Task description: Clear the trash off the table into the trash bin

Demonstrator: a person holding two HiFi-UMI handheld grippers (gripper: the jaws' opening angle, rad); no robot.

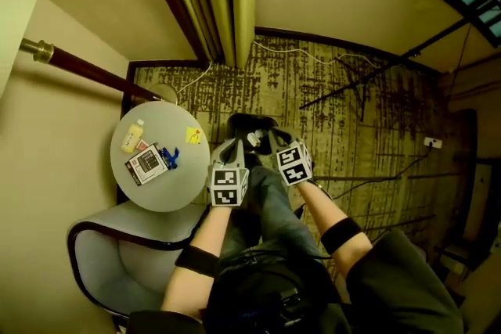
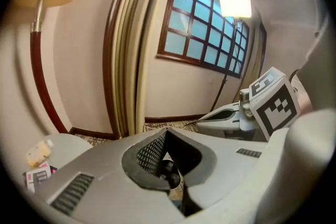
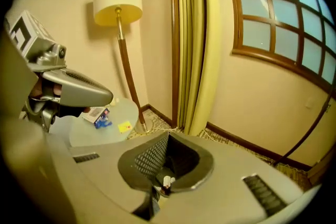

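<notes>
The left claw [image 1: 233, 149] and the right claw [image 1: 272, 141] are held raised over the lap, each with its jaws closed together and nothing gripped. The trash is seen on the round bench [image 1: 172, 188], well apart from both claws: a bottle [image 1: 132, 135], a printed box [image 1: 146, 163], a blue wrapper [image 1: 170, 160] just beside it, and a yellow slip [image 1: 193, 135].

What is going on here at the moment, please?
A person holds a gripper in each hand, raised over their legs. The left gripper and right gripper are both shut and empty. The trash lies on the round table beside them: a small bottle, a printed box, a blue wrapper and a yellow scrap. None of it is being handled.
</notes>
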